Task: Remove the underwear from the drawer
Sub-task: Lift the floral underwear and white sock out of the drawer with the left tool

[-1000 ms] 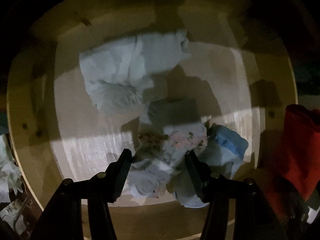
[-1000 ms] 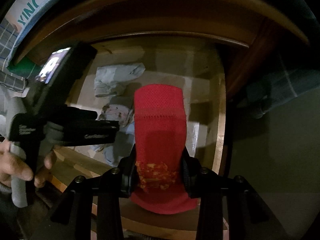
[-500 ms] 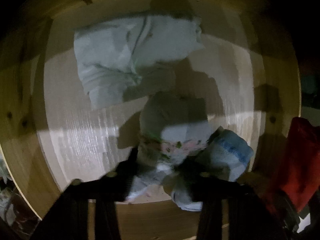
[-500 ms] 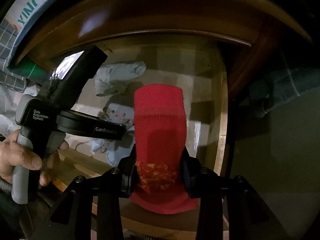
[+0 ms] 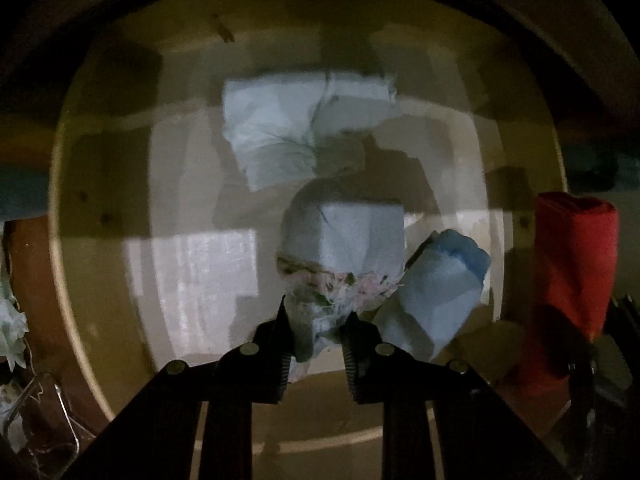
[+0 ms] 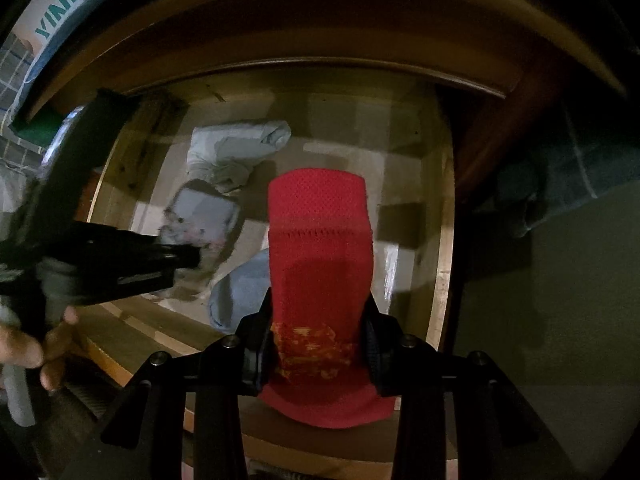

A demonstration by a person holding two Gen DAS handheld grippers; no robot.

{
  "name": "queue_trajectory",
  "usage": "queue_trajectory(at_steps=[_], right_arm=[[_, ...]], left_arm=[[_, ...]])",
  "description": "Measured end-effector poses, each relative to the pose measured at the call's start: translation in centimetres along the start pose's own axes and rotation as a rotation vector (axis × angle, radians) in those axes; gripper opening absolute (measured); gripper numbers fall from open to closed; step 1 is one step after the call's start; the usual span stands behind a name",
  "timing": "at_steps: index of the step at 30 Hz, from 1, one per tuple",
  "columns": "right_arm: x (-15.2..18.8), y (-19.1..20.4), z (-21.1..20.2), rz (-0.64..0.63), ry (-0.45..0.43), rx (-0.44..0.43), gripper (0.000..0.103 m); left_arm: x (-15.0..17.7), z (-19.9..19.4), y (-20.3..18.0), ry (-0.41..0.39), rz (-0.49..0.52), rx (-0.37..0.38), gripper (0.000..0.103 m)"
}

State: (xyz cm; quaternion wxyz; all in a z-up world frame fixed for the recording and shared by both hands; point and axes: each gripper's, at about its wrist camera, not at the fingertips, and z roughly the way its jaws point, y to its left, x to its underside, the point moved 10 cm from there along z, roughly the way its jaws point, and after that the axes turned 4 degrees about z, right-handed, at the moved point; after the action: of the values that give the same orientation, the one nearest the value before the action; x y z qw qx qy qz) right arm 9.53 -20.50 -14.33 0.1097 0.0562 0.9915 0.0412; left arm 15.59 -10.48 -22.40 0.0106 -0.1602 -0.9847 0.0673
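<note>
My left gripper (image 5: 316, 316) points down into the wooden drawer (image 5: 100, 216), its jaws closing on the floral-trimmed pale underwear (image 5: 344, 240), whose lower edge is bunched between the pads and lifted off the drawer floor. A folded blue piece (image 5: 436, 300) leans just right of it. A crumpled pale blue garment (image 5: 288, 132) lies farther back. My right gripper (image 6: 318, 320) is shut on red underwear with a gold print (image 6: 320, 248), held above the drawer's right side. In the right wrist view the left gripper (image 6: 188, 258) grips the floral underwear (image 6: 200, 220).
The drawer's front rim (image 6: 132, 328) runs below both grippers. A dark wooden cabinet top (image 6: 320, 32) overhangs the back. A person's hand (image 6: 24, 344) holds the left gripper's handle. A dark cloth (image 6: 560, 184) hangs at the right.
My left gripper's jaws narrowed onto the floral underwear and rose, drawing it up from the drawer floor. The right gripper kept still with the red underwear.
</note>
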Motion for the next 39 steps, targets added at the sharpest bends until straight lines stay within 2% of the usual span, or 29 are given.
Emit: queue_trajectory(at_steps=[5,9,19,27,39], right_arm=[[0.0,0.0,0.1,-0.008,-0.001,0.020,0.035],[-0.1,0.1,0.1,-0.015,0.001,0.036,0.035],[-0.1,0.1,0.0,-0.034,-0.003,0.075,0.035],[0.0,0.0,0.0,-0.041,-0.003,0.097,0.035],[0.0,-0.2,0.1,-0.055,0.000,0.122,0.035]], left_arm=[[1.3,-2.6,-0.5,-0.075,0.024,-0.019,0.022],[1.1,-3.6,-0.4,-0.123,0.048,-0.048,0.022],[1.7,-7.3,1.6,-0.252,0.010,-0.058,0.022],[2.6,-10.6,2.1,-0.316,0.007,-0.065,0.022],[2.9,-16.9,0.5,-0.430,0.054,-0.066,0.022]])
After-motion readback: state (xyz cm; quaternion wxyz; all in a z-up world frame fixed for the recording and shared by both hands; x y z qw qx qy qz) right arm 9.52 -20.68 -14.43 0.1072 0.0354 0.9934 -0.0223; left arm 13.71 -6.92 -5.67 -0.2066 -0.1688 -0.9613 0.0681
